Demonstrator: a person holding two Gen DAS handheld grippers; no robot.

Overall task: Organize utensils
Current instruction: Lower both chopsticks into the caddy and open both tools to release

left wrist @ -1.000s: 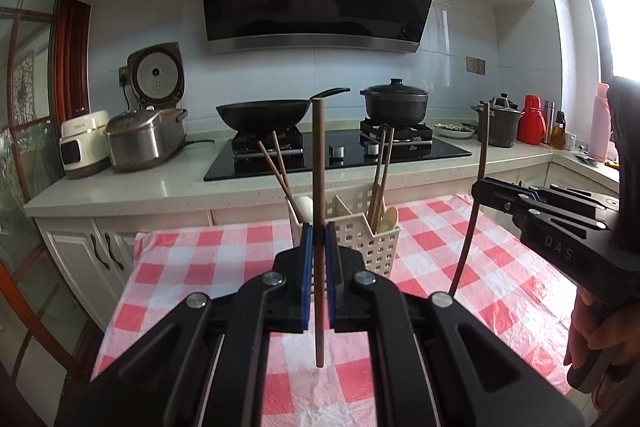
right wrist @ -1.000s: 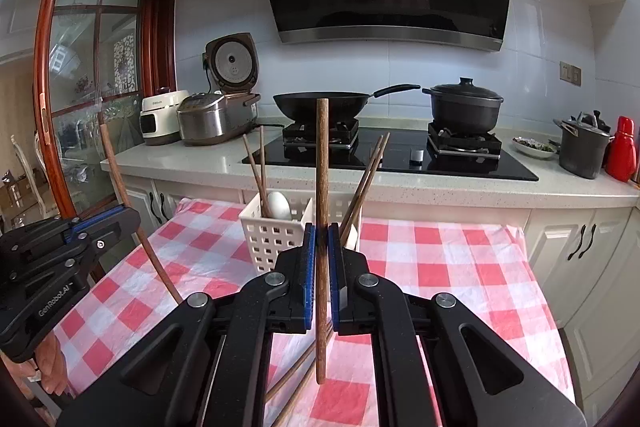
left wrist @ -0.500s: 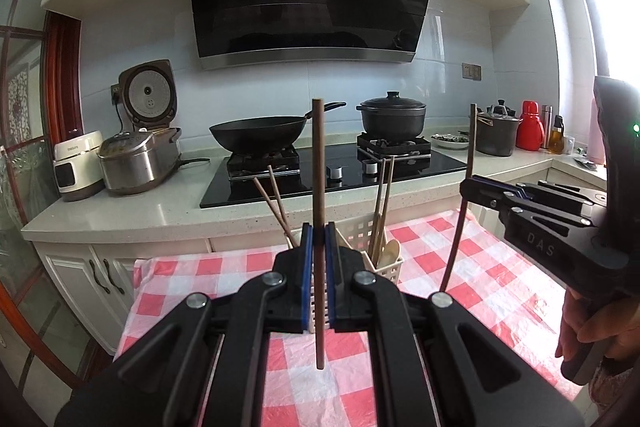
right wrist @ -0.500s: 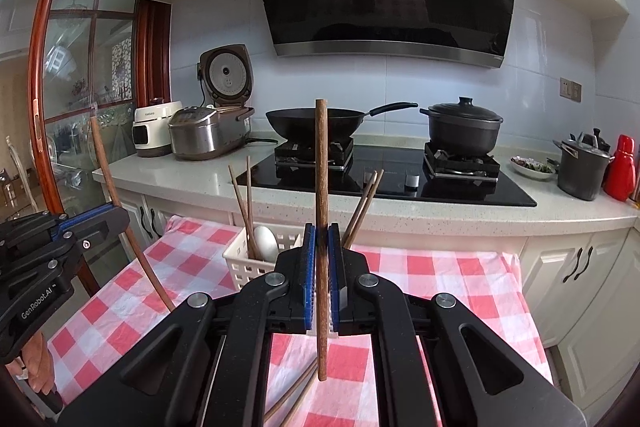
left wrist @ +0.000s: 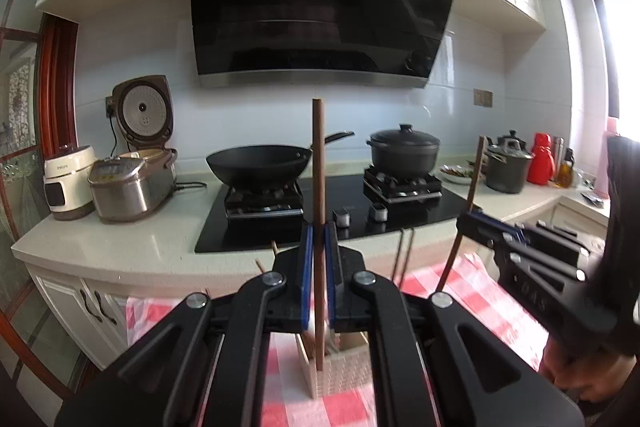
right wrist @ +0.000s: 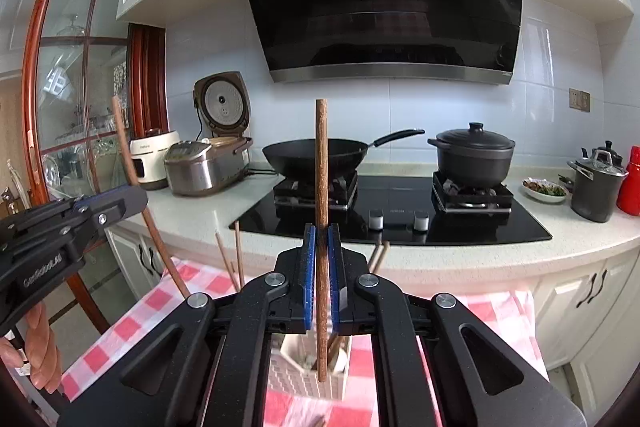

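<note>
My left gripper (left wrist: 318, 259) is shut on a dark wooden chopstick (left wrist: 319, 187) that stands upright between its blue pads. My right gripper (right wrist: 321, 259) is shut on a second upright chopstick (right wrist: 321, 171). Below and just ahead of both sits the white slotted utensil basket (left wrist: 340, 367) (right wrist: 304, 375), holding several chopsticks; most of it is hidden behind the gripper bodies. Each chopstick's lower tip hangs over the basket in its own view. The right gripper shows at the right of the left wrist view (left wrist: 472, 223), the left gripper at the left of the right wrist view (right wrist: 132, 195).
The basket stands on a red-and-white checked tablecloth (right wrist: 132, 311). Behind runs a counter (left wrist: 120, 247) with a black wok (left wrist: 260, 163), a lidded pot (left wrist: 404, 151), rice cookers (left wrist: 132, 183), a grey pot (left wrist: 506, 163) and a red flask (left wrist: 540, 159). A person's hand (right wrist: 40, 347) holds the left gripper.
Both grippers rose and moved toward the basket, still clamping their chopsticks. The basket dropped in both views and now lies largely under the gripper bodies.
</note>
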